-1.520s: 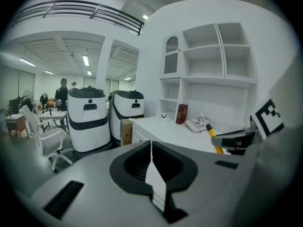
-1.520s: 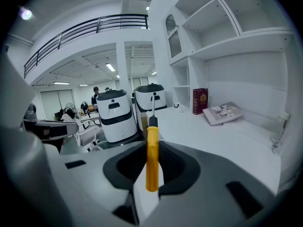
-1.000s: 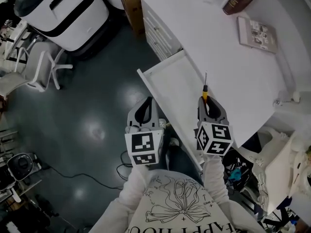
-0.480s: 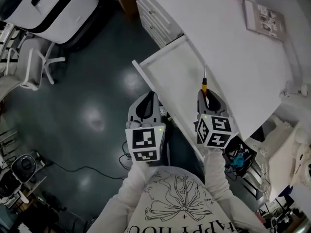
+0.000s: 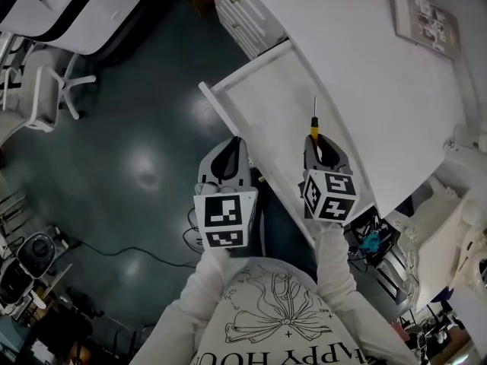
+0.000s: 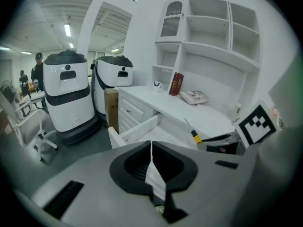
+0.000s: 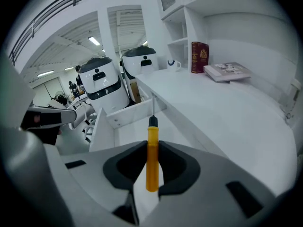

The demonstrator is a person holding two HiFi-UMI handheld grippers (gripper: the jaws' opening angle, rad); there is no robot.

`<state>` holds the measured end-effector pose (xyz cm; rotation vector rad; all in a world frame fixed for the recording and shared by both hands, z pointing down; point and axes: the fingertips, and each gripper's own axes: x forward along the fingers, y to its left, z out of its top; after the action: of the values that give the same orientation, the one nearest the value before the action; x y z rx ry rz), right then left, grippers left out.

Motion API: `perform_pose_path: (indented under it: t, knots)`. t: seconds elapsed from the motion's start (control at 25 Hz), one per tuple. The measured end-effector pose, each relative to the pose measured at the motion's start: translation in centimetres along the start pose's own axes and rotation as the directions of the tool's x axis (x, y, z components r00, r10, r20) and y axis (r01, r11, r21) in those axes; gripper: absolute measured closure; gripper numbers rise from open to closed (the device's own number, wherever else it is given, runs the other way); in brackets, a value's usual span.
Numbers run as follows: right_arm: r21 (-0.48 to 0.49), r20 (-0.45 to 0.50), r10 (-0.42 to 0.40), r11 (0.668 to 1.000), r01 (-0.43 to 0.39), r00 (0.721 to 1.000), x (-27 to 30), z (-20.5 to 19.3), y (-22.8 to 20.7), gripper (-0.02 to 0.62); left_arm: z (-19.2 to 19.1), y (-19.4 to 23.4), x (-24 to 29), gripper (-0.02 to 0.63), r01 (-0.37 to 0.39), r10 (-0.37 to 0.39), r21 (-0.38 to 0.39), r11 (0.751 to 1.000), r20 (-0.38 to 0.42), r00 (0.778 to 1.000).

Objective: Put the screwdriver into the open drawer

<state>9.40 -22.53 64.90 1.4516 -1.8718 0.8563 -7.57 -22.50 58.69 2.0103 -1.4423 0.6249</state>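
A screwdriver [image 5: 313, 122] with a yellow handle [image 7: 152, 157] and a thin metal shaft points forward out of my right gripper [image 5: 316, 140], which is shut on the handle [image 7: 152, 145]. Its tip hangs over the white open drawer [image 5: 262, 101], pulled out from under the desk top [image 5: 365, 67]. My left gripper [image 5: 237, 143] hovers over the floor just outside the drawer's side wall, its jaws shut and empty [image 6: 151, 148]. From the left gripper view the screwdriver [image 6: 193, 134] shows at the right, beyond the drawer [image 6: 135, 132].
A red book [image 7: 200, 57], a flat book [image 5: 426, 21] and a mug [image 6: 157, 84] sit on the desk. A drawer chest [image 5: 240, 17], a cardboard box [image 6: 111, 109], white machines [image 6: 68, 98] and white chairs [image 5: 46, 97] stand on the dark floor.
Both grippers have sunk toward the drawer. The screwdriver stays in the right gripper's jaws, and the drawer looks larger in the head view.
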Motion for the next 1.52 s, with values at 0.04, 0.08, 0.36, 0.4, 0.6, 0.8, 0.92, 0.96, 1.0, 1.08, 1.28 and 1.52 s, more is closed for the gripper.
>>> perform_pose_path:
  t: [0.04, 0.08, 0.36, 0.4, 0.6, 0.8, 0.92, 0.96, 1.0, 1.08, 1.28, 1.52]
  knots:
    - [0.0, -0.011, 0.004, 1.0, -0.004, 1.0, 0.4, -0.4, 0.0, 0.523, -0.2, -0.1, 0.3, 0.597, 0.0, 0.0, 0.0, 1.0, -0.004, 1.0]
    - [0.001, -0.023, 0.009, 1.0, -0.009, 1.0, 0.8, -0.8, -0.1, 0.523, -0.4, -0.2, 0.6, 0.596, 0.001, -0.001, 0.0, 1.0, -0.008, 1.0]
    - [0.015, -0.109, 0.028, 1.0, -0.026, 0.994, 3.0, -4.4, -0.4, 0.523, -1.6, -0.9, 1.8, 0.596, -0.003, 0.003, -0.009, 1.0, -0.035, 0.999]
    - [0.02, -0.12, 0.029, 0.999, -0.027, 0.992, 3.3, -4.8, -0.5, 0.523, -1.8, -0.9, 1.8, 0.595, -0.005, 0.004, -0.011, 1.0, -0.038, 0.999]
    - [0.036, -0.17, 0.031, 0.999, -0.025, 0.985, 4.8, -6.7, -1.1, 0.523, -2.3, -1.0, 2.1, 0.595, -0.014, 0.013, -0.02, 1.0, -0.048, 0.999]
    - [0.036, -0.221, 0.028, 0.999, -0.021, 0.975, 6.3, -8.5, -1.6, 0.523, -3.0, -1.0, 2.0, 0.595, -0.023, 0.021, -0.027, 0.999, -0.059, 0.998]
    - [0.054, -0.248, 0.032, 0.998, -0.019, 0.968, 7.0, -9.3, -1.6, 0.523, -3.5, -0.7, 1.9, 0.595, -0.03, 0.028, -0.027, 0.999, -0.069, 0.997]
    - [0.061, -0.256, 0.034, 0.998, -0.019, 0.966, 7.2, -9.6, -1.6, 0.523, -3.6, -0.7, 1.8, 0.596, -0.032, 0.03, -0.029, 0.999, -0.071, 0.997]
    - [0.066, -0.263, 0.036, 0.998, -0.019, 0.964, 7.3, -9.7, -1.6, 0.523, -3.6, -0.7, 1.8, 0.596, -0.034, 0.032, -0.033, 0.999, -0.073, 0.997]
    - [0.07, -0.275, 0.036, 0.997, -0.017, 0.961, 7.5, -10.0, -1.6, 0.523, -3.7, -0.6, 1.7, 0.596, -0.037, 0.034, -0.037, 0.999, -0.074, 0.997]
    - [0.066, -0.306, 0.026, 0.998, -0.005, 0.952, 8.2, -10.7, -1.6, 0.523, -3.8, -0.3, 1.6, 0.597, -0.04, 0.037, -0.039, 0.998, -0.076, 0.996]
    - [0.059, -0.327, 0.014, 0.998, 0.006, 0.945, 8.6, -11.2, -1.7, 0.522, -3.7, 0.3, 1.2, 0.595, -0.048, 0.045, -0.043, 0.998, -0.069, 0.997]
